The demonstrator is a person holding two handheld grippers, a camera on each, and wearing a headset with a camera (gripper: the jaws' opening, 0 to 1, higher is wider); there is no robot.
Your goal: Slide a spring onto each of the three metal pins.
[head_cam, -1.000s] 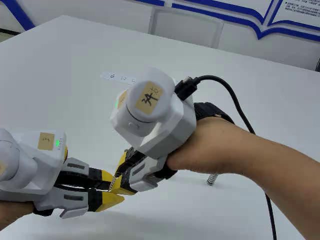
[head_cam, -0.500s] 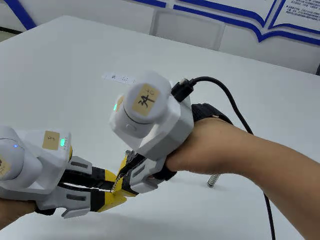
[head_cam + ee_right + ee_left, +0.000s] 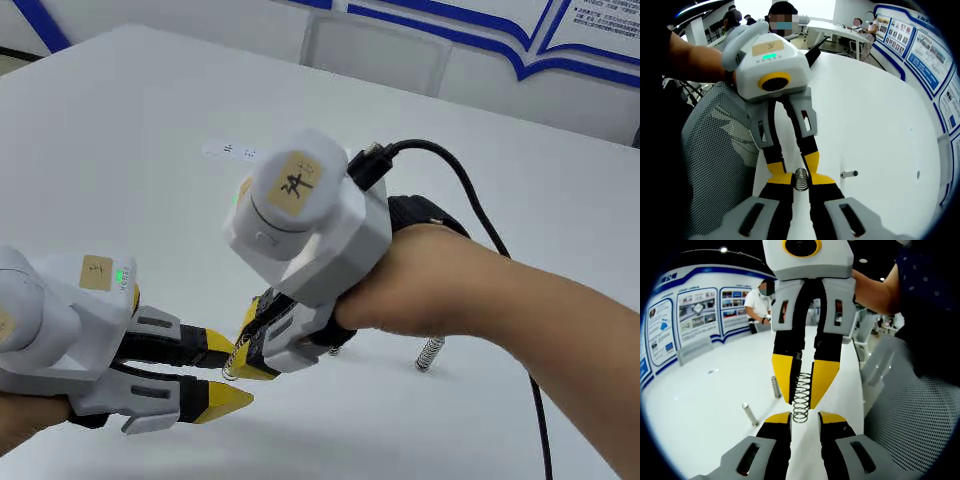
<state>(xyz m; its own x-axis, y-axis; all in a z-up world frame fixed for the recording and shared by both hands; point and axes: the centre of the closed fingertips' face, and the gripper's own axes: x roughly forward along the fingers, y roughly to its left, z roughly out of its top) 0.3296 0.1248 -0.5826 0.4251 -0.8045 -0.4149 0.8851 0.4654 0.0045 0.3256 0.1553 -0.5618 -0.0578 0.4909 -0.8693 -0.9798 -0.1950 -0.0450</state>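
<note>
Clamping one spring [image 3: 800, 179], the right gripper [image 3: 242, 362] is clenched; the left gripper [image 3: 806, 419] stands released. Outstanding — a bare pin [image 3: 749, 414] and loose spring [image 3: 428, 352]; apparently none finished.

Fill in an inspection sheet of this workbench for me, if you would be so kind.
Surface: white table, smooth.
Job's things: one spring held in the right claw; a second spring upright on the table; a bare pin standing near it.
Clutter: small white strip at the far side of the table.
Grippers: right claw shut on the spring; left claw open, tips facing the spring.
Cables: black cable plugged in above the right claw, running over the person's arm.
Surroundings: blue-trimmed posters, mesh chair, people in the background.
</note>
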